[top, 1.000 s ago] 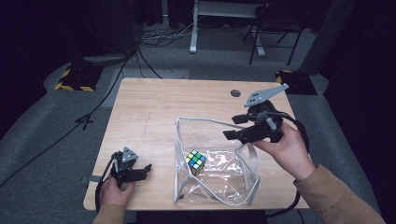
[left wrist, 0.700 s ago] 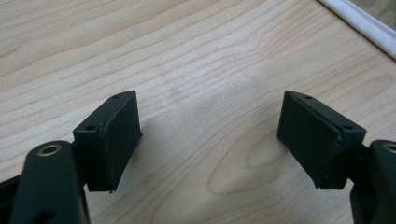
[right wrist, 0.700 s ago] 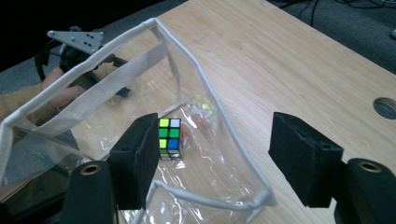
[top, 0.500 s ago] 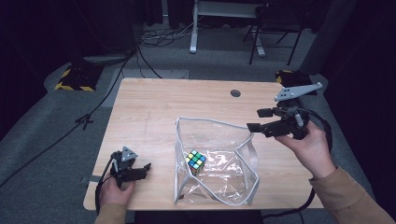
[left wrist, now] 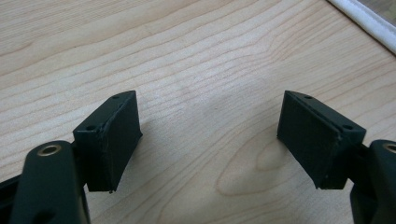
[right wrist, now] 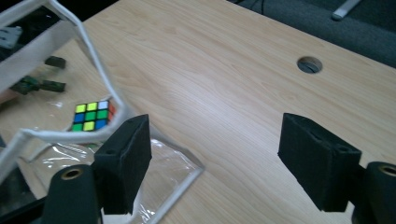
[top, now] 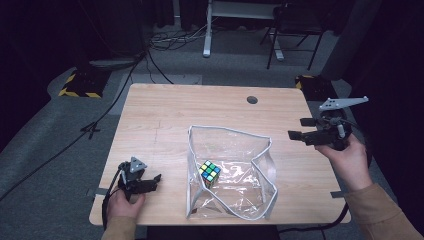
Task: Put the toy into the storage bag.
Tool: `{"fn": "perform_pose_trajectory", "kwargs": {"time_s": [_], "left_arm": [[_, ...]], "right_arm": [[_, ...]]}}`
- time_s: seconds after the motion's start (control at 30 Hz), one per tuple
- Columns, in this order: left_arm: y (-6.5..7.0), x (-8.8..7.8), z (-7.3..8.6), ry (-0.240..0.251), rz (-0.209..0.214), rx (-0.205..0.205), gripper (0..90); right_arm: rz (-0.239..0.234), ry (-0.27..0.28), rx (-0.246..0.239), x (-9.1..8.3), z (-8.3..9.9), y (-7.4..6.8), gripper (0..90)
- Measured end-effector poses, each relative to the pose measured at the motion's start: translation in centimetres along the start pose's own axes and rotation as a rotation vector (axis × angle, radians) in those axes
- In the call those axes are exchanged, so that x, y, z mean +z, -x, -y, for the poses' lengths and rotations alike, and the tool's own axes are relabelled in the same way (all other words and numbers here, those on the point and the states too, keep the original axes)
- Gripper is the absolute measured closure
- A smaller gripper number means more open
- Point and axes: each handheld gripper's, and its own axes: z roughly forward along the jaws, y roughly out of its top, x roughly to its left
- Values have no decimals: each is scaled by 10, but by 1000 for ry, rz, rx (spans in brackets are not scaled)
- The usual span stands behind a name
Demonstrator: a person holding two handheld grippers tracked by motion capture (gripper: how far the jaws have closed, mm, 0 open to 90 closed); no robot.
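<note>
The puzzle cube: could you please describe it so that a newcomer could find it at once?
On the wooden table a clear plastic pouch with a white edge stands open near the front edge. The puzzle cube lies inside it, the only many-coloured thing there, its faces tiled in small squares.

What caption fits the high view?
Puzzle cube inside a clear pouch; open right gripper beside it.

Left gripper (top: 150, 181) parked low in the left hand (top: 122, 202), jaws spread wide with nothing between. Right gripper (top: 298, 129) held up level in the right hand (top: 345, 157), jaws just been opening, nothing between them either, tan sleeve behind.
</note>
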Motion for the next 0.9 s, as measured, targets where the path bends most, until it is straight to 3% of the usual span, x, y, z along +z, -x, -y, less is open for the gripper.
{"fn": "perform_pose_trajectory", "kwargs": {"time_s": [0.13, 0.33, 0.43, 0.5, 0.63, 0.9], "left_arm": [[0, 0, 0, -2, -5, -12, 217], [-1, 0, 0, 2, -16, -23, 218], [-1, 0, 0, 0, -16, -20, 217], [-1, 0, 0, 1, -20, -19, 217], [-1, 0, 0, 1, -18, -21, 217], [-1, 0, 0, 1, -17, -21, 217]], "right_arm": [[50, 5, 20, 0, 13, 12, 231], [104, -3, 22, 6, 31, 18, 202], [90, -4, 51, 10, 41, 22, 171], [62, -31, 24, 11, 48, 24, 143], [56, -16, 45, 14, 62, 28, 137], [87, 10, 107, 30, 95, 37, 0]]}}
